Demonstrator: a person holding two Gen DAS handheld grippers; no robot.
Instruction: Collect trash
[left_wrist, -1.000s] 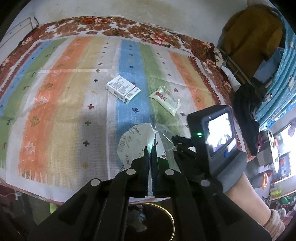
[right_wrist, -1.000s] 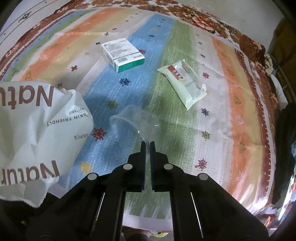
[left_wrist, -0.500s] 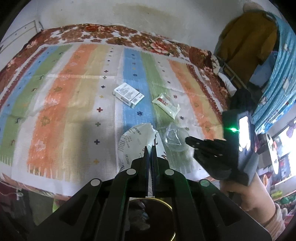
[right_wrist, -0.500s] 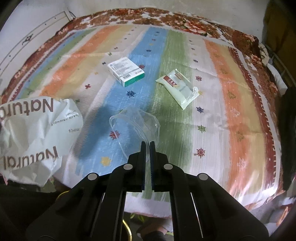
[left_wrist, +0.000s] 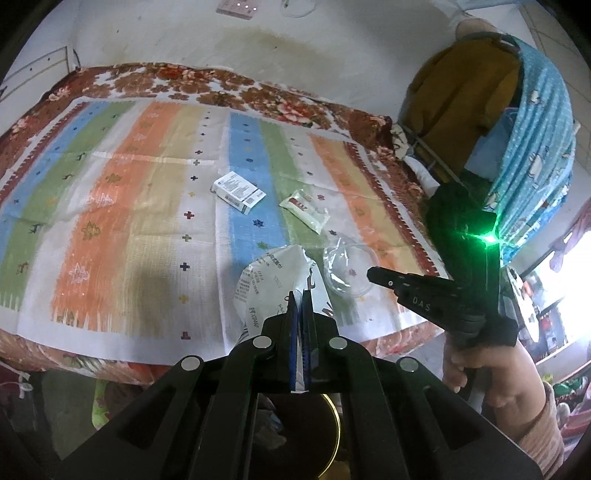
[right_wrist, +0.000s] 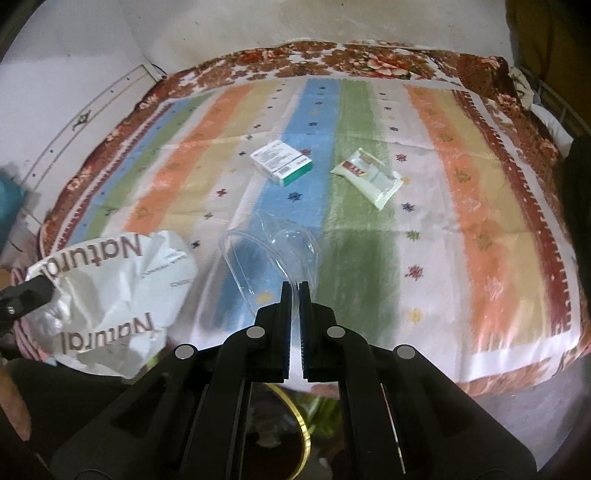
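My left gripper (left_wrist: 300, 295) is shut on a crumpled white wrapper (left_wrist: 266, 280) printed "Natural", lifted above the bed's near edge; the same white wrapper (right_wrist: 107, 295) hangs at the lower left of the right wrist view. My right gripper (right_wrist: 294, 286) is shut on the rim of a clear plastic cup (right_wrist: 269, 254), also held in the air; in the left wrist view the clear cup (left_wrist: 349, 269) sits at the tip of the right gripper (left_wrist: 373, 273). A white and green box (right_wrist: 282, 162) and a cream sachet (right_wrist: 369, 177) lie on the striped bedspread (right_wrist: 461, 206).
A dark round bin with a gold rim (left_wrist: 332, 435) stands on the floor below both grippers, near the bed's edge. A person's hand and sleeve (left_wrist: 509, 391) hold the right gripper. Clothes and a blue curtain (left_wrist: 535, 122) hang at the right. The wall (left_wrist: 258, 44) is behind the bed.
Both grippers have pulled back from the bed and risen, carrying the wrapper and the cup with them. The box and sachet now look farther away. The bin's rim has come into view below.
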